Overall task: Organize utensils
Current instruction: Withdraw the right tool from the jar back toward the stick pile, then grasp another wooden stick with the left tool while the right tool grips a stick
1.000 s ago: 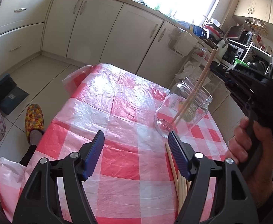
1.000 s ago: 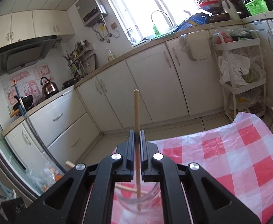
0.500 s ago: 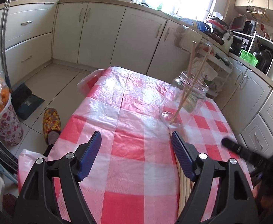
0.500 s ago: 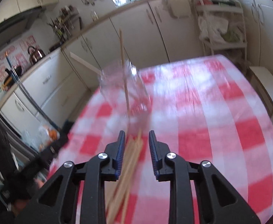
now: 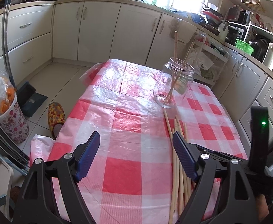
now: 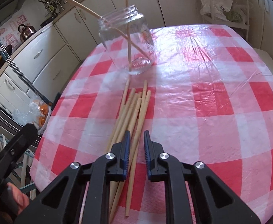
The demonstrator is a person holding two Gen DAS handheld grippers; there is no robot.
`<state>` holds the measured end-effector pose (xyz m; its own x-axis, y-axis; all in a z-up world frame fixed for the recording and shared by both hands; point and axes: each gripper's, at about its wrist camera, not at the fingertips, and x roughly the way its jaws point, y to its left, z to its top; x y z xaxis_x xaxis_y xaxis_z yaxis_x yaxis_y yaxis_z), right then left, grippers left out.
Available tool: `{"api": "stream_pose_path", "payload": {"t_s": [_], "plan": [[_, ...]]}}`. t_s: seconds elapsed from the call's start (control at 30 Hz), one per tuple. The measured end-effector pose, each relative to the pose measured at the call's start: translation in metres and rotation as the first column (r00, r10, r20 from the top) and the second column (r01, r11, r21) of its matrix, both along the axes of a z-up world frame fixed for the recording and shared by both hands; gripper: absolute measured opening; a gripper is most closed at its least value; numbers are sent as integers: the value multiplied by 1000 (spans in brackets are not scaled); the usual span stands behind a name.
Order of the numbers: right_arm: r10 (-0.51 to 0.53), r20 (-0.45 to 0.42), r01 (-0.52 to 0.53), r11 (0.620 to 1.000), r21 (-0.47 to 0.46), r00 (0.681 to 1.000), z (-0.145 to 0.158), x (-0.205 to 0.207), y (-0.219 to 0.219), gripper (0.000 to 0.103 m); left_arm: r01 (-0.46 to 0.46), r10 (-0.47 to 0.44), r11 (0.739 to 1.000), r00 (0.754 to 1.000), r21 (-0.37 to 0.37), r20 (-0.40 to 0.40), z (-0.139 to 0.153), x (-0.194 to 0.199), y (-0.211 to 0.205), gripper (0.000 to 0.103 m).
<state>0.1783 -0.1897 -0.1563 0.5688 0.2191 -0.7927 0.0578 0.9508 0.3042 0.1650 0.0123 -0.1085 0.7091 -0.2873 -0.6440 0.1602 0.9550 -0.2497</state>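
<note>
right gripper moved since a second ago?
Yes. The right gripper has come down from above the jar to the chopsticks on the table, jaws closing.

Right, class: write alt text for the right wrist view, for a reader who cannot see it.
The right gripper, jaws closing around one chopstick of a loose bundle of wooden chopsticks, hovers low over a red-and-white checked tablecloth. Beyond the bundle stands a clear glass jar holding two chopsticks, with kitchen cabinets behind.

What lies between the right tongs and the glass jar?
The loose chopsticks lie on the tablecloth between the right tongs and jar, shown in the right wrist view.
</note>
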Motion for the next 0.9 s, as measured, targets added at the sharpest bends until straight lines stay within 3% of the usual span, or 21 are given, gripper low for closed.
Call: {"api": "stream_pose_path", "payload": {"t_s": [0.13, 0.5, 0.9], "plan": [[-3, 2, 3, 1000, -5, 1000, -3, 1, -3, 6, 13, -13, 1000, 1000, 1, -7, -1, -2, -1, 77], [-51, 22, 52, 998, -39, 998, 7, -6, -36, 6, 88, -86, 995, 994, 39, -60, -13, 5, -29, 77], [-88, 21, 88, 996, 3, 996, -2, -9, -59, 6, 128, -113, 984, 986, 125, -119, -29, 26, -68, 77]]}}
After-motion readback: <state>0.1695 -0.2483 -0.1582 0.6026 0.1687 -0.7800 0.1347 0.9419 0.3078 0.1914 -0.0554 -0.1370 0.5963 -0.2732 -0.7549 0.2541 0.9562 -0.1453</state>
